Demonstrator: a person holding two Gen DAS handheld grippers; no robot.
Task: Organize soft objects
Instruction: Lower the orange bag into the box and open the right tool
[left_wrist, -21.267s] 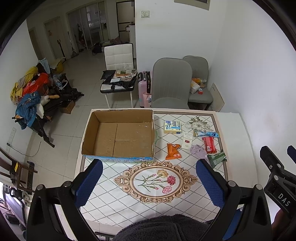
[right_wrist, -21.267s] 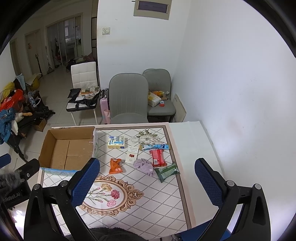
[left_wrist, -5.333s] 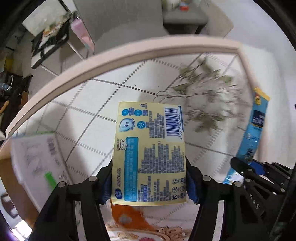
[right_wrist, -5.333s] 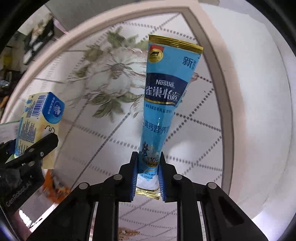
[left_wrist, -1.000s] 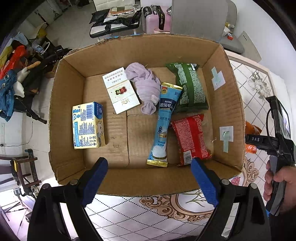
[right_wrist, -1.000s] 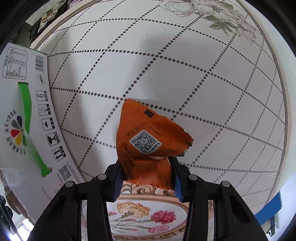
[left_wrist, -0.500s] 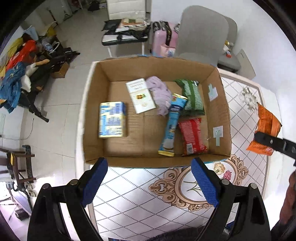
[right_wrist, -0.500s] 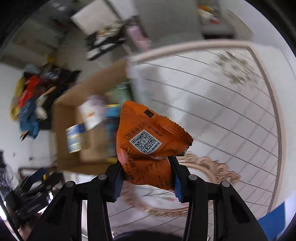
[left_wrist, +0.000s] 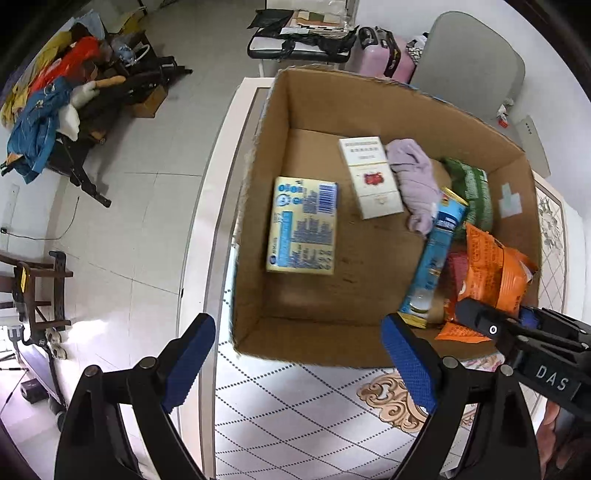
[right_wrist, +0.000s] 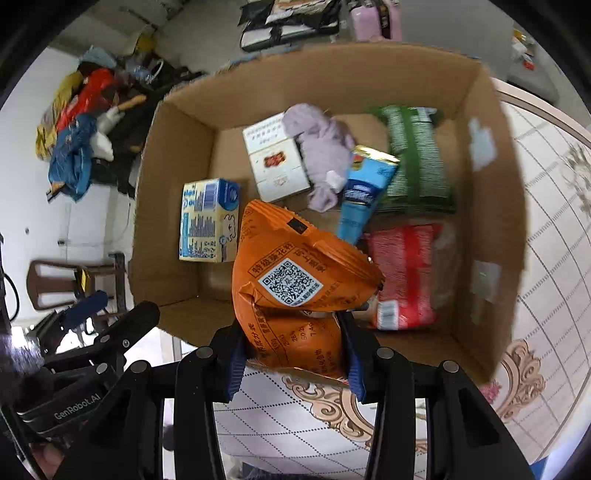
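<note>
My right claw (right_wrist: 291, 363) grips the orange snack packet (right_wrist: 295, 291), holding it over the near edge of the cardboard box (left_wrist: 369, 92) on the worktop (left_wrist: 295, 413). My left claw (left_wrist: 299, 363) hangs wide open and holds nothing, just short of the box's near wall.

Both wrist views look steeply down, sharing the cardboard box (left_wrist: 334, 325) (right_wrist: 334, 79)

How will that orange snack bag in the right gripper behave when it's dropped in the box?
The orange snack bag looks puffy and creased between the jaws, so probably light and floppy. Its glossy film suggests it may slide against the red packet rather than roll.
</note>
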